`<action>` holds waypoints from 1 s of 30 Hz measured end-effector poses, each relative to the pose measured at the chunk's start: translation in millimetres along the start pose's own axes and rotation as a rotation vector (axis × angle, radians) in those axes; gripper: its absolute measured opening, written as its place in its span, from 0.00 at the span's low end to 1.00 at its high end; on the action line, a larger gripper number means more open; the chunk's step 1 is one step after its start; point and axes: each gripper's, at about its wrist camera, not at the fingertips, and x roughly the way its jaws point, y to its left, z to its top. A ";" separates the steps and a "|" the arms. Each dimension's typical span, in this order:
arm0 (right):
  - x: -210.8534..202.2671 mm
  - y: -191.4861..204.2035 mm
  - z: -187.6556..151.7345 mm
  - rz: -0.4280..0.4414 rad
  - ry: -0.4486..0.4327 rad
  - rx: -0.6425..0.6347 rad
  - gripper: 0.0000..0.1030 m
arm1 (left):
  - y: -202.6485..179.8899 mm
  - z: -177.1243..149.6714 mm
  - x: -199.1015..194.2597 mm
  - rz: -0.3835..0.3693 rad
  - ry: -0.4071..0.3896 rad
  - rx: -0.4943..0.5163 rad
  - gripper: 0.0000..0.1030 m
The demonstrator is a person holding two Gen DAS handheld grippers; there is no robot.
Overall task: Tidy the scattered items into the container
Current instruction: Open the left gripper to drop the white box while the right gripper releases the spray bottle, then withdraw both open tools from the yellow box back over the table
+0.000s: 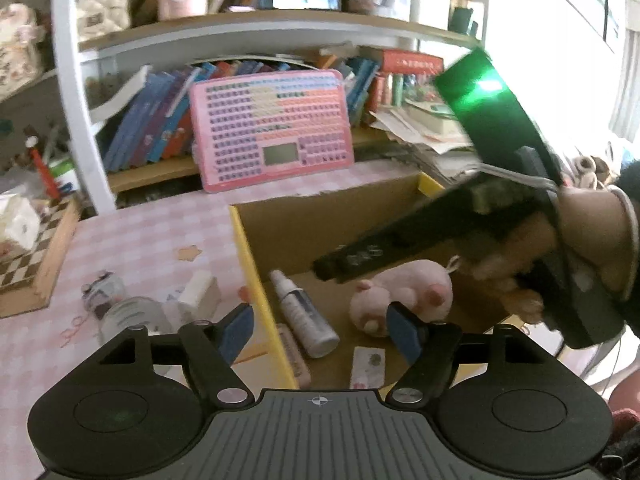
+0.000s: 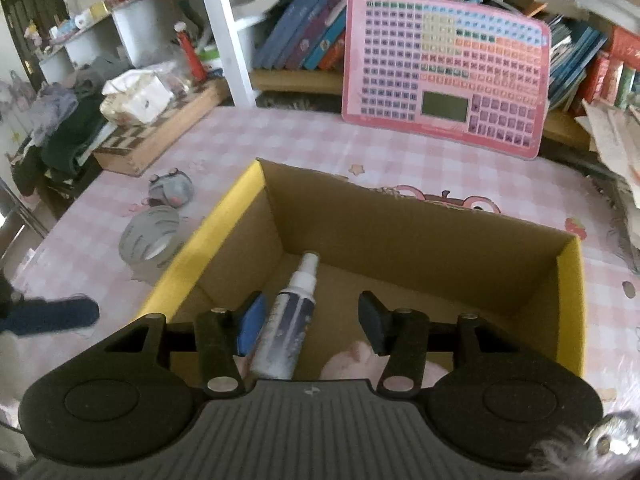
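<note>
Resting at the far left of the pink checked tablecloth (image 2: 304, 148), a wooden chessboard box (image 2: 160, 136) carries a white tissue pack (image 2: 136, 98). Nearer the middle lie the scattered items still outside the container: a small grey plush toy (image 2: 172, 190) and, just in front of it, a roll of clear tape (image 2: 154, 238), which sits close beside the yellow-edged cardboard box (image 2: 224, 240) (whether they touch is hard to tell). In the left wrist view a small white block (image 1: 198, 290) also lies on the cloth near the box wall.

The left gripper (image 1: 320, 332) hangs over the box's left wall with its blue-padded jaws well apart and nothing between them. Inside the box a white spray bottle (image 2: 286, 328) lies on its side along the left wall, with a pale stick-like item (image 1: 294, 354) beside it and a small card (image 1: 368, 366) on the floor. A pink pig plush (image 1: 404, 294) lies to the right of the bottle.

The right gripper (image 2: 312, 326) is above the box interior, jaws partly open and gripping nothing; the bottle lies beneath them. A pink keyboard-style learning toy (image 2: 444, 68) leans against the bookshelf behind.
</note>
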 end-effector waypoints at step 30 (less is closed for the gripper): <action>-142.3 89.0 -119.9 -0.505 -0.295 0.194 0.70 | 95.1 -75.5 -102.3 0.007 -0.083 -0.067 0.84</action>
